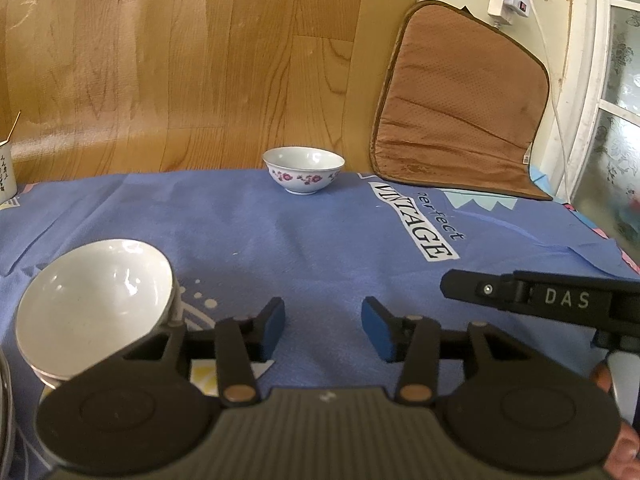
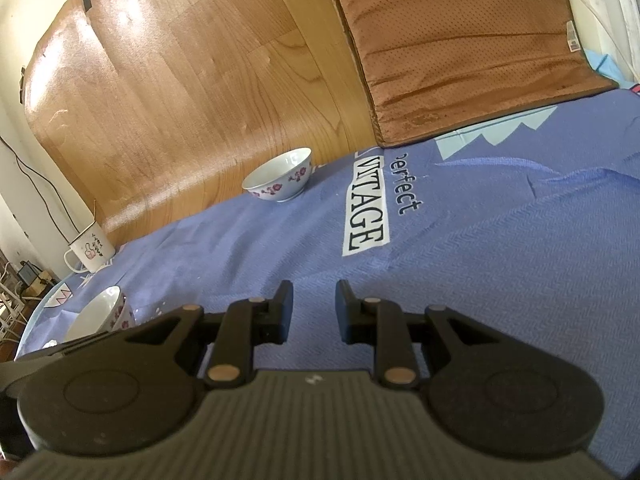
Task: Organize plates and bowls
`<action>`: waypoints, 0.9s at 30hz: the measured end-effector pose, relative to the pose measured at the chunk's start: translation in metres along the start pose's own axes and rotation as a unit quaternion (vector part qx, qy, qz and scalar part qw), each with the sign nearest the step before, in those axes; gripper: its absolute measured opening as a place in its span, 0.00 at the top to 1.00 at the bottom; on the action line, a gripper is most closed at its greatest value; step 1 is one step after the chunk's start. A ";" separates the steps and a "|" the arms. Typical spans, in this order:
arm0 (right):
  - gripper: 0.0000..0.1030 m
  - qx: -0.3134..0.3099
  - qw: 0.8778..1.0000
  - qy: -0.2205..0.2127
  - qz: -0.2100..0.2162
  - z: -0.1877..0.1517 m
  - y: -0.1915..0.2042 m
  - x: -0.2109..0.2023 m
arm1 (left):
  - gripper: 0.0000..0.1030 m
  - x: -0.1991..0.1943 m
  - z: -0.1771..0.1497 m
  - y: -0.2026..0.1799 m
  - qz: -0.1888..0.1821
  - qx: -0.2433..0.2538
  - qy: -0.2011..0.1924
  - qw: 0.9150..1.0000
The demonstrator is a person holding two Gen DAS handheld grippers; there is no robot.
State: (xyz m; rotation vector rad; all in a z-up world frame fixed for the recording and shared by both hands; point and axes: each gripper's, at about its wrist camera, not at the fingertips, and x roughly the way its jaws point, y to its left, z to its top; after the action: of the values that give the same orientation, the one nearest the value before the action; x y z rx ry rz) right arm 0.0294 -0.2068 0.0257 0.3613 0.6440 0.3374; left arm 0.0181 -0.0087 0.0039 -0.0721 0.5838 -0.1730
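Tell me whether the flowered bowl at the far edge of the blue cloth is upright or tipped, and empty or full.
Upright and empty: the flowered bowl sits on its foot with the rim level, and its white inside shows nothing in it.

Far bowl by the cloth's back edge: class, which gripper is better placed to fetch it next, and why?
Probably the left gripper. Its open jaws point almost straight at the far bowl. From the right gripper, also open and empty, the bowl sits off to the left.
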 end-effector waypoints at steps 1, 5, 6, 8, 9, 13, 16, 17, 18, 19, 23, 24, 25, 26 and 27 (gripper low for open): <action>0.74 0.000 1.000 0.000 0.000 0.000 0.000 0.000 | 0.57 0.000 0.000 0.000 0.000 0.000 0.000 1.000; 0.74 0.002 1.000 0.000 0.000 0.000 -0.001 0.000 | 0.56 0.000 0.000 -0.001 0.000 0.000 0.000 1.000; 0.74 0.002 1.000 0.000 0.000 0.000 -0.001 0.000 | 0.56 0.000 0.000 -0.001 0.001 0.000 0.000 1.000; 0.74 0.001 1.000 0.001 0.001 0.000 -0.001 0.000 | 0.56 0.000 0.000 -0.001 0.000 -0.001 0.000 1.000; 0.74 0.001 1.000 0.000 0.000 0.000 -0.001 0.000 | 0.56 0.000 0.000 -0.002 0.000 -0.001 -0.001 1.000; 0.74 0.001 1.000 0.000 0.001 0.000 -0.001 0.000 | 0.55 0.000 0.000 -0.002 0.000 -0.001 -0.001 1.000; 0.74 0.001 1.000 0.000 0.001 0.000 -0.001 0.000 | 0.55 0.000 0.000 -0.002 0.001 -0.001 -0.001 1.000; 0.74 0.001 1.000 0.001 0.001 0.000 -0.001 0.000 | 0.55 0.000 0.000 -0.002 0.001 -0.001 -0.001 1.000; 0.74 0.001 1.000 0.001 0.001 0.000 -0.001 0.000 | 0.55 0.000 0.000 -0.002 0.001 -0.001 -0.001 1.000; 0.74 0.001 1.000 0.001 0.001 0.000 -0.001 0.000 | 0.55 0.000 0.000 -0.002 0.001 -0.001 -0.001 1.000; 0.74 0.001 1.000 0.001 0.001 0.000 -0.001 0.000 | 0.55 0.000 0.000 -0.002 0.001 -0.001 -0.001 1.000; 0.74 0.001 1.000 0.000 0.001 0.000 -0.001 0.000 | 0.55 0.000 0.000 -0.002 0.001 -0.001 -0.001 1.000; 0.74 0.001 1.000 0.000 0.001 0.000 -0.001 0.000 | 0.54 0.000 0.000 -0.002 0.001 -0.001 -0.001 1.000; 0.74 0.001 1.000 0.000 0.001 0.000 -0.001 0.000 | 0.54 0.000 0.000 -0.002 0.001 -0.001 -0.001 1.000; 0.74 0.001 1.000 0.000 0.001 0.000 -0.001 0.000 | 0.54 0.000 0.000 -0.002 0.001 -0.001 -0.001 1.000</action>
State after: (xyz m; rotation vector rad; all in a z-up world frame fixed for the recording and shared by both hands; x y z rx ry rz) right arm 0.0294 -0.2075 0.0256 0.3644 0.6452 0.3380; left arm 0.0178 -0.0111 0.0039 -0.0735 0.5816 -0.1709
